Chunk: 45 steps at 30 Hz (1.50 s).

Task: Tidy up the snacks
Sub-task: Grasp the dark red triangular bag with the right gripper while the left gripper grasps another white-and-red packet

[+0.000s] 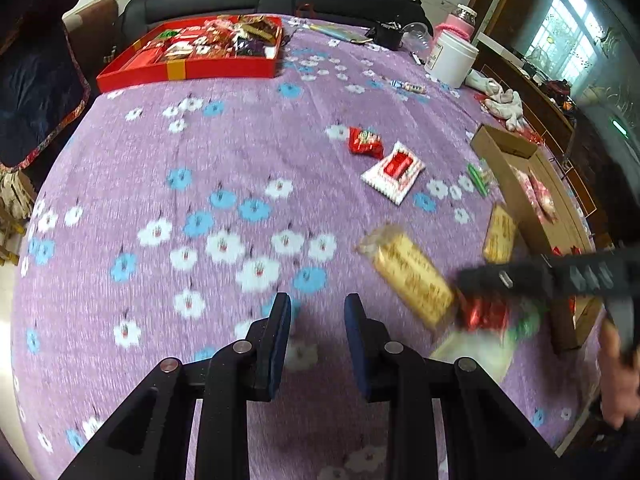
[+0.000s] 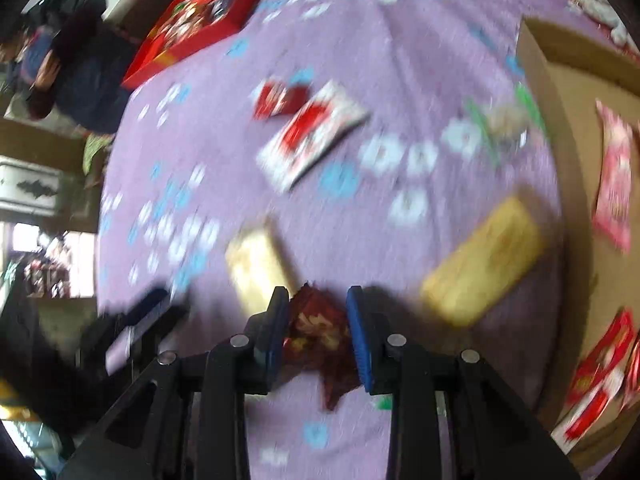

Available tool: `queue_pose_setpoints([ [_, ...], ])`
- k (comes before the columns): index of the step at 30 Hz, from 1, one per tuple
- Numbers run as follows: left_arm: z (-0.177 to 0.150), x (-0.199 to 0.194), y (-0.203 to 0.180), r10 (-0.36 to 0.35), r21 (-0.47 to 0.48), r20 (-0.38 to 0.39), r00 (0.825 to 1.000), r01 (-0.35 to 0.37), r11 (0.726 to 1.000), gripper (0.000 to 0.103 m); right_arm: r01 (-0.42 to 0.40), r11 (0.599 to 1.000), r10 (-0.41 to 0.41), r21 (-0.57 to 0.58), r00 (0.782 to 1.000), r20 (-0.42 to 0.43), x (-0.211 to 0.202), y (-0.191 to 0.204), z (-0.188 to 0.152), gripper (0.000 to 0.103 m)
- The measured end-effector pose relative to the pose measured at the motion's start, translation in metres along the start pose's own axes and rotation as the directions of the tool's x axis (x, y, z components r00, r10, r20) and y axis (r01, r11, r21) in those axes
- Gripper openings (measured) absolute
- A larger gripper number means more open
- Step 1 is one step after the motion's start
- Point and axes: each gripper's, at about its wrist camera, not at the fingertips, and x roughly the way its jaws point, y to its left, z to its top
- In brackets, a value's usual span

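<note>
- work surface: a table under a purple flowered cloth [image 1: 160,160]; both views are blurred.
- left gripper [image 1: 318,316]: fingers stand a narrow gap apart, nothing between them, only cloth shows in the gap; it hangs over the near edge of the table.
- right gripper [image 2: 318,312]: a dark red snack wrapper [image 2: 320,332] sits between its blue pads [image 2: 360,332]; the wrapper fills the gap, and the fingers appear clamped on it, though the blur hides the exact contact. in the left wrist view this gripper [image 1: 480,304] comes in from the right edge with a hand [image 1: 620,376] behind it.
- loose snacks on the cloth: two yellow packets, one just beside the right gripper [image 2: 256,268], one near the cardboard box [image 2: 484,260]; a white-and-red packet [image 1: 394,172] and a small red packet [image 1: 364,142], touching or nearly so, toward the middle of the table; a green-trimmed packet [image 2: 504,120] beside the box wall.
- cardboard box [image 1: 504,164]: open, at the right edge of the table, holding pink and red packets.
- red tray [image 1: 188,70]: at the far left corner, filled with assorted snacks.
- white tub [image 1: 452,60]: far right corner.
</note>
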Motion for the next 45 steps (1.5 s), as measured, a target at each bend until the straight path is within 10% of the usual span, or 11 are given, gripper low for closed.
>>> queue_pose_setpoints([
  [7, 0.04, 0.012, -0.023, -0.048, 0.076, -0.009, 0.999, 0.049, 0.996, 0.028, 0.047, 0.998, -0.051, 0.032, 0.987, 0.153, -0.055, -0.022, -0.013, 0.029],
  [11, 0.069, 0.03, -0.043, -0.028, 0.18, -0.023, 0.999, 0.031, 0.983, 0.049, 0.035, 0.997, -0.048, 0.073, 0.982, 0.183, -0.073, -0.04, -0.024, 0.029],
  [24, 0.105, 0.097, -0.091, 0.057, 0.375, -0.074, 0.996, -0.025, 0.927, 0.06, 0.046, 0.991, -0.073, 0.124, 0.972, 0.225, -0.098, -0.069, -0.058, 0.029],
  [26, 0.108, 0.1, -0.095, 0.042, 0.376, -0.064, 0.997, -0.015, 0.927, 0.06, 0.039, 0.99, -0.069, 0.137, 0.971, 0.227, -0.099, -0.073, -0.059, 0.029],
  [29, 0.108, 0.099, -0.099, 0.018, 0.36, -0.039, 0.999, -0.003, 0.933, 0.031, 0.036, 0.989, -0.068, 0.145, 0.973, 0.222, -0.097, -0.076, -0.06, 0.029],
  [45, 0.057, 0.028, -0.02, -0.038, 0.102, -0.011, 0.999, 0.039, 0.994, 0.027, -0.005, 1.0, 0.006, -0.008, 0.99, 0.143, -0.06, -0.049, -0.038, 0.042],
])
